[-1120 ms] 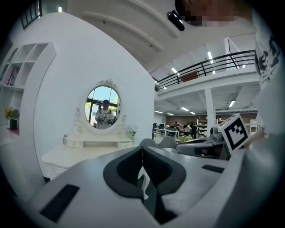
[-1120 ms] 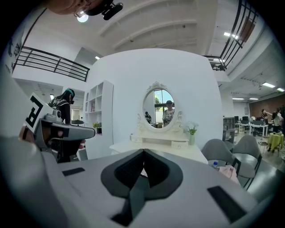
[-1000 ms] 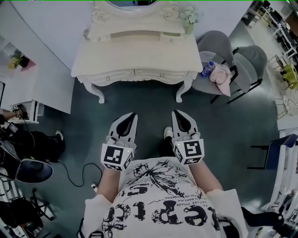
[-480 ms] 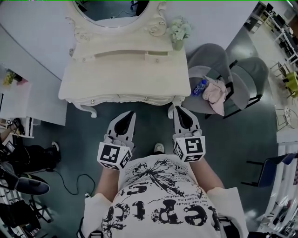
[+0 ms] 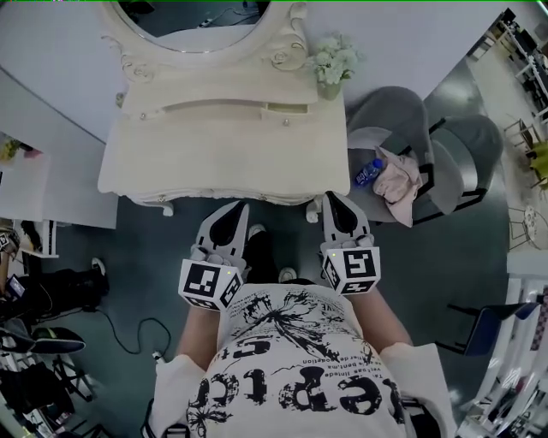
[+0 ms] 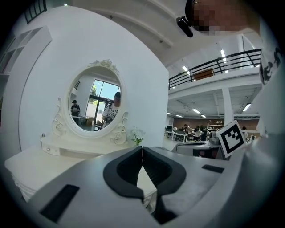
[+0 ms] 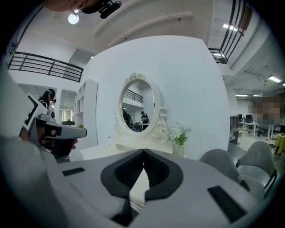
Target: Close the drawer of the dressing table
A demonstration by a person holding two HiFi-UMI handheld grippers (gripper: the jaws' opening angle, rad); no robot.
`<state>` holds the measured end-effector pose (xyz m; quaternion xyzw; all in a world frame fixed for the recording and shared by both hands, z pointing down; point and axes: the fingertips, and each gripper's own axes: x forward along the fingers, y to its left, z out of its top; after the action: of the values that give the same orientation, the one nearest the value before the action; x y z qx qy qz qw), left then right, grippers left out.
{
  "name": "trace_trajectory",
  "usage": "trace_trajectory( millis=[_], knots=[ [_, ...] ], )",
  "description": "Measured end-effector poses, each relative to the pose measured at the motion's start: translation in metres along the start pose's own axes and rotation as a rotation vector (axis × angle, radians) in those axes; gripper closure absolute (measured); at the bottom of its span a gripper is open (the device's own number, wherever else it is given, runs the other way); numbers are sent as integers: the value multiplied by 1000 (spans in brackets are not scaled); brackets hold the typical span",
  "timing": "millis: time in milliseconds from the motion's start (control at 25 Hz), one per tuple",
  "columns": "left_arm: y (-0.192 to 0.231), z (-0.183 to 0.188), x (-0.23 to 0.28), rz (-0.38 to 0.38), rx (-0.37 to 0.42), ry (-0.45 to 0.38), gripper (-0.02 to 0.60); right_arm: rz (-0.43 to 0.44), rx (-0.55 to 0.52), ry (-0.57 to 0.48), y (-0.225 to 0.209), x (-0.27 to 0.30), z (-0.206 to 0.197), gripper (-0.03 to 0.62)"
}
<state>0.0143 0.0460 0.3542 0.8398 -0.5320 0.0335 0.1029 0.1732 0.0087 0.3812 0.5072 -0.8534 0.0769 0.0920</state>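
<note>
The cream dressing table (image 5: pixel 223 162) with its oval mirror (image 5: pixel 193 21) stands straight ahead of me. On its raised back shelf, the small right-hand drawer (image 5: pixel 282 111) sticks out a little further than the shelf front beside it. My left gripper (image 5: pixel 242 208) is shut and empty, its tip over the table's front edge. My right gripper (image 5: pixel 328 199) is also shut and empty, by the front right corner. The left gripper view shows the shut left gripper (image 6: pixel 142 148) pointing at the tabletop (image 6: pixel 26 169). In the right gripper view the shut right gripper (image 7: pixel 143 151) points at the mirror (image 7: pixel 136 107).
A vase of pale flowers (image 5: pixel 334 62) stands on the table's back right corner. Two grey chairs (image 5: pixel 437 162) stand to the right, with a pink cloth (image 5: pixel 398 180) and a blue bottle (image 5: pixel 368 173) on one. Bags and a cable (image 5: pixel 128 329) lie on the floor at left.
I have walked up to the dressing table: it has come nearer and lower in the head view. Both grippers, still shut, went from well short of it to its front edge.
</note>
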Motion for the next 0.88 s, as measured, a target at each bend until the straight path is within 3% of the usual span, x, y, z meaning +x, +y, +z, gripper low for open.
trace_trajectory(
  millis=[560,880],
  knots=[
    [139,29,142,-113,4,18,563,-85,35,91,-19,177,4,577],
    [201,14,194,-165,3,65,561,-130,104,170,-30,255,-30,577]
  ],
)
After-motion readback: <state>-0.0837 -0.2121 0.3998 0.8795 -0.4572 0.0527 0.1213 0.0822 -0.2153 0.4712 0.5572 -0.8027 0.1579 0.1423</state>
